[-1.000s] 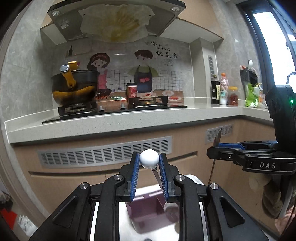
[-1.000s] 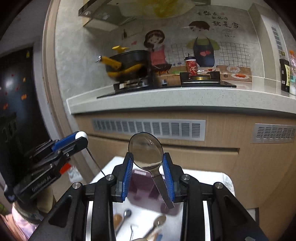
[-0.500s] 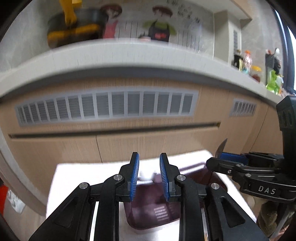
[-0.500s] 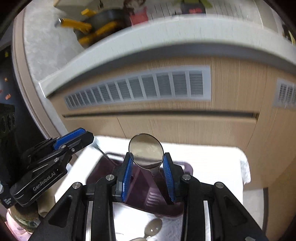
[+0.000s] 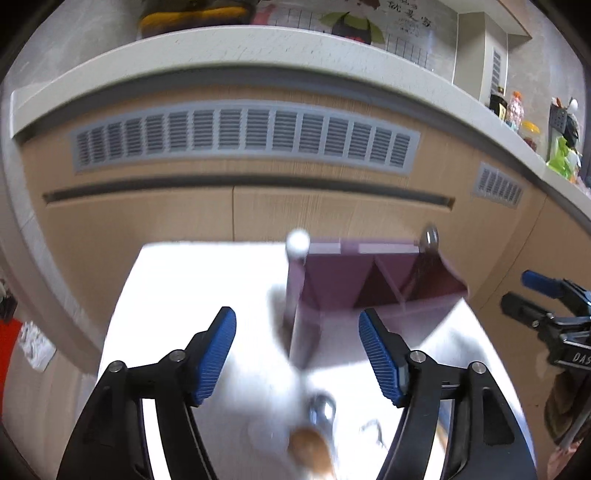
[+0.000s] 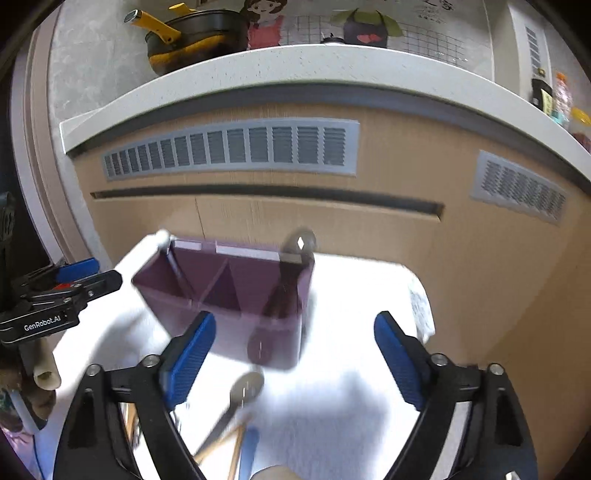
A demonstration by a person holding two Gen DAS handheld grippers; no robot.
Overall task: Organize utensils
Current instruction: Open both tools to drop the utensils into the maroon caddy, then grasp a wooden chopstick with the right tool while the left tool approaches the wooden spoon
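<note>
A purple divided utensil holder (image 5: 373,280) (image 6: 229,291) stands on a white cloth-covered table. A white-knobbed utensil (image 5: 297,240) (image 6: 162,236) leans in its left compartment. A metal spoon (image 6: 300,240) (image 5: 430,236) stands in its right compartment. My left gripper (image 5: 297,350) hovers in front of the holder, jaws opening, nothing between them. My right gripper (image 6: 293,350) is also opening and empty, just before the holder. Loose utensils lie nearer me: a metal spoon (image 6: 243,391) (image 5: 322,410), a wooden spoon (image 5: 310,448), and a blue-handled piece (image 6: 248,454).
Wooden cabinet fronts with grey vents (image 5: 243,136) rise right behind the table, under a white countertop (image 6: 295,62). A black and yellow pot (image 6: 192,33) sits on the counter. The table's right edge (image 6: 424,306) drops to a tan floor.
Both grippers came down toward the holder and opened. The white-knobbed utensil left my left gripper and the metal spoon left my right; both now stand in the holder.
</note>
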